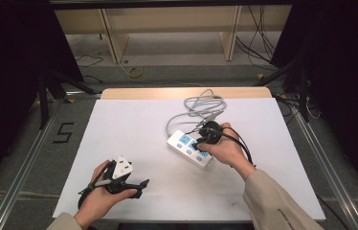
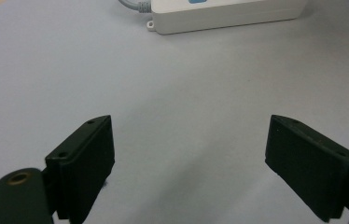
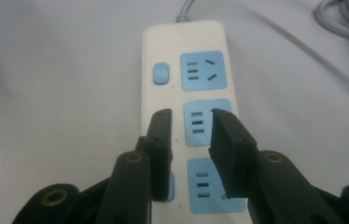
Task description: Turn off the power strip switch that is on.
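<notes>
One white power strip lies on the counter, right of the middle, set at a slant with its cord end toward the far left and its other end toward the near right. A single grey cable leaves the far end and lies in loose loops just beyond the strip, toward the far edge of the counter.

In the right gripper view the strip's top face shows three blue socket panels in a row along its length, and two small blue switch buttons on the left of that row, one beside the farthest socket and one partly hidden behind the tool's left jaw.

There are two tools, one in each hand. The right tool is over the middle of the strip, pointing down at it. Its jaws stand part-way apart, released, gripping nothing: the gap between them sits over the middle socket, one jaw above the white margin left of the sockets, the other above the socket panel. Whether the jaw tips touch the strip's face I cannot tell.

The left tool rests low at the near left of the counter, well apart from the strip and pointing toward the right. Its jaws are spread wide with bare white surface between them; it holds nothing.
</notes>
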Motion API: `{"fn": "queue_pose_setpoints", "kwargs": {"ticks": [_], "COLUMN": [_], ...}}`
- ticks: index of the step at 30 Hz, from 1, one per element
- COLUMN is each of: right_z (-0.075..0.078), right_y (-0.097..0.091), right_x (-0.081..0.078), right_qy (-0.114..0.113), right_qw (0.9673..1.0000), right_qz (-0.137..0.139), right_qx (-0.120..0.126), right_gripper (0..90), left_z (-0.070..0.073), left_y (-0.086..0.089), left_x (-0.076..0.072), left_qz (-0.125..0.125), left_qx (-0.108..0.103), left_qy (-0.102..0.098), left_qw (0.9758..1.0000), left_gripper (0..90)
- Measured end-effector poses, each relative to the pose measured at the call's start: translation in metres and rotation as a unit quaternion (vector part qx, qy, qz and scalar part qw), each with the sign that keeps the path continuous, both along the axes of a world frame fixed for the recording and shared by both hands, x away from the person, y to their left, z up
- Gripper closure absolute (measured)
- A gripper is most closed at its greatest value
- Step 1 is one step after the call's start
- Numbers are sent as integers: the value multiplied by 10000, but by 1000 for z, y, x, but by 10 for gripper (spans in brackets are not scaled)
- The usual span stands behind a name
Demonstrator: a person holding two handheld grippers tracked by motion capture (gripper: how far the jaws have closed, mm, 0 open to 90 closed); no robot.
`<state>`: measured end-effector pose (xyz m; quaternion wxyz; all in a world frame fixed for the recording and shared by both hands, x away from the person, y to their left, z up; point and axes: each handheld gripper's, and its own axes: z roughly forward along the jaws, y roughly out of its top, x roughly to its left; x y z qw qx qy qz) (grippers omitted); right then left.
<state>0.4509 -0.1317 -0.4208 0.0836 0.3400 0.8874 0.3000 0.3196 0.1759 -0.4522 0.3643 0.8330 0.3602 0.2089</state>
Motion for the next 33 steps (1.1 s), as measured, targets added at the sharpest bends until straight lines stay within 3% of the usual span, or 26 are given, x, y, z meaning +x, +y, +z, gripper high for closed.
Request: {"fn": "queue_pose_setpoints", "kwargs": {"ticks": [17, 21, 33], "right_z": [3, 3, 5], "right_y": [-25, -34, -62], "right_x": [-13, -18, -32], "right_qy": [-222, -386, -561], "right_qw": [9992, 9981, 9954], "right_qz": [-130, -229, -492], "right_qx": [290, 416, 601], "right_gripper": [543, 528, 450], "left_z": [0, 0, 0], "left_y": [0, 0, 0], "left_x": [0, 0, 0], "left_qz": [27, 39, 75], "left_qx": [-5, -3, -27], "left_qy": [-1, 1, 2], "left_qw": [10000, 10000, 10000], "left_gripper": [152, 153, 153]}}
